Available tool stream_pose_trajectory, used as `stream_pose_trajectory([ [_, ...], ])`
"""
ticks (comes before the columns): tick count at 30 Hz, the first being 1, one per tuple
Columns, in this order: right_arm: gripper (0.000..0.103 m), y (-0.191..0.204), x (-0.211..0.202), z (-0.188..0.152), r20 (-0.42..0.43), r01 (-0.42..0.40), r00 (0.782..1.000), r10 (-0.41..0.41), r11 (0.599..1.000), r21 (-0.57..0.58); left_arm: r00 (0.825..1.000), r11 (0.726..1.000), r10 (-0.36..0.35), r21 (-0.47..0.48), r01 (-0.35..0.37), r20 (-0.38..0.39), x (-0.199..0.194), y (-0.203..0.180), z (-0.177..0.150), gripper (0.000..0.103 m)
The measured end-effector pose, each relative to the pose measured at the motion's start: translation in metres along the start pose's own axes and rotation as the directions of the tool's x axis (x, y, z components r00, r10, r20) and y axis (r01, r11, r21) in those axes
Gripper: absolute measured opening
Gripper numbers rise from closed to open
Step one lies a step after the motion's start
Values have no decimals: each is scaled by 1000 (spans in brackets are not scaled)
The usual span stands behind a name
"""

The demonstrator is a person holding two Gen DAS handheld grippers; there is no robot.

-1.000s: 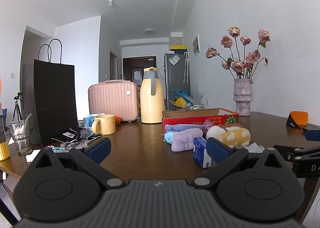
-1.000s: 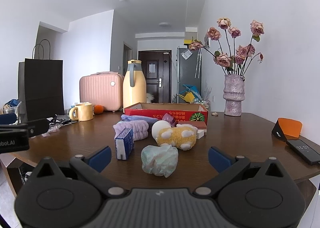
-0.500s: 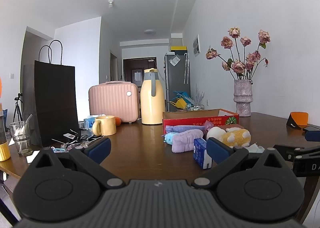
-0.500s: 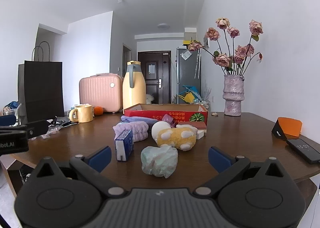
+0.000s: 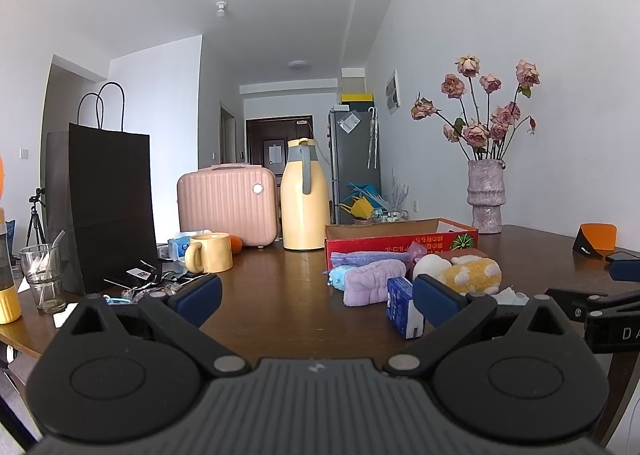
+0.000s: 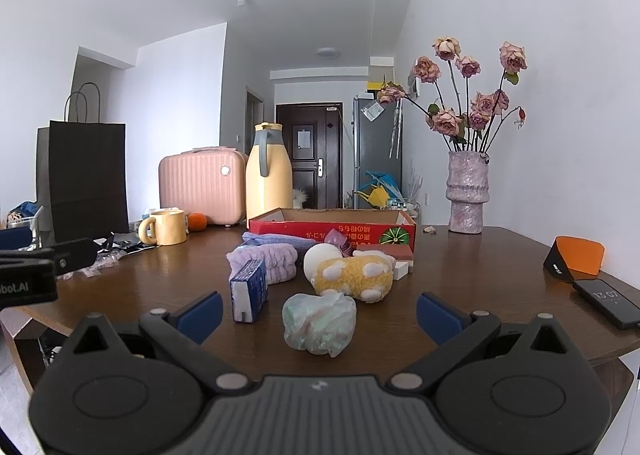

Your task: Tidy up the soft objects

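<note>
Both grippers hover low over the near edge of a dark wooden table [image 6: 480,255], each with its blue-padded fingers spread wide and nothing between them. The right gripper [image 6: 319,313] faces a crumpled pale green plastic bag [image 6: 319,323], which lies on the table just beyond its fingertips and roughly centred in the gap. Just behind the bag sit a yellow plush toy with white spots [image 6: 352,278] and, to its left, a small blue tissue pack [image 6: 249,290] standing on end. A folded lavender towel [image 6: 266,259] lies behind the pack, with a white ball [image 6: 322,257] beside it, and a shallow red cardboard box [image 6: 332,229] stands open behind them all. The left gripper [image 5: 317,300] points at bare tabletop; in its view the same cluster lies to the right, the tissue pack [image 5: 404,311] partly hidden by its right finger. Farther back stand a yellow mug [image 5: 210,252], a pink case [image 5: 228,204], a cream thermos jug [image 5: 304,195], a black paper bag [image 5: 108,207] and a vase of dried roses [image 6: 468,191].
</note>
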State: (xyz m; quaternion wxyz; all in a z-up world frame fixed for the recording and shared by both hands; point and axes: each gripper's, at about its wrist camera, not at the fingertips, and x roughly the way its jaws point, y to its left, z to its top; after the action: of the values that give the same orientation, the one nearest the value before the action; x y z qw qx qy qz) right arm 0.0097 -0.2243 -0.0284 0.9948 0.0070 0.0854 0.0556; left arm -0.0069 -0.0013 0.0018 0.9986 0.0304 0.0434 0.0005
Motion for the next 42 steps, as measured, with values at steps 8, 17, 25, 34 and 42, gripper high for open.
stream_pose_trajectory([
  [8, 103, -2, -1, 1, 9, 11, 1000, -11, 1000, 12, 1000, 1000, 1, 4, -1, 5, 1, -1, 0, 103],
  [17, 103, -1, -1, 1, 9, 2, 1000, -2, 1000, 2, 1000, 1000, -5, 5, 5, 3, 0, -1, -1, 103],
  [25, 103, -6, 19, 5, -13, -8, 1000, 7, 1000, -29, 1000, 1000, -1, -24, 0, -25, 23, 2, 3, 103],
  [34, 103, -19, 58, 3, -61, -38, 997, 36, 999, -35, 988, 999, -48, -32, 44, -146, 73, -11, -3, 103],
  [42, 74, -22, 111, -3, -212, -102, 972, 103, 995, 17, 958, 989, -148, -46, 141, -244, 135, -38, -3, 94],
])
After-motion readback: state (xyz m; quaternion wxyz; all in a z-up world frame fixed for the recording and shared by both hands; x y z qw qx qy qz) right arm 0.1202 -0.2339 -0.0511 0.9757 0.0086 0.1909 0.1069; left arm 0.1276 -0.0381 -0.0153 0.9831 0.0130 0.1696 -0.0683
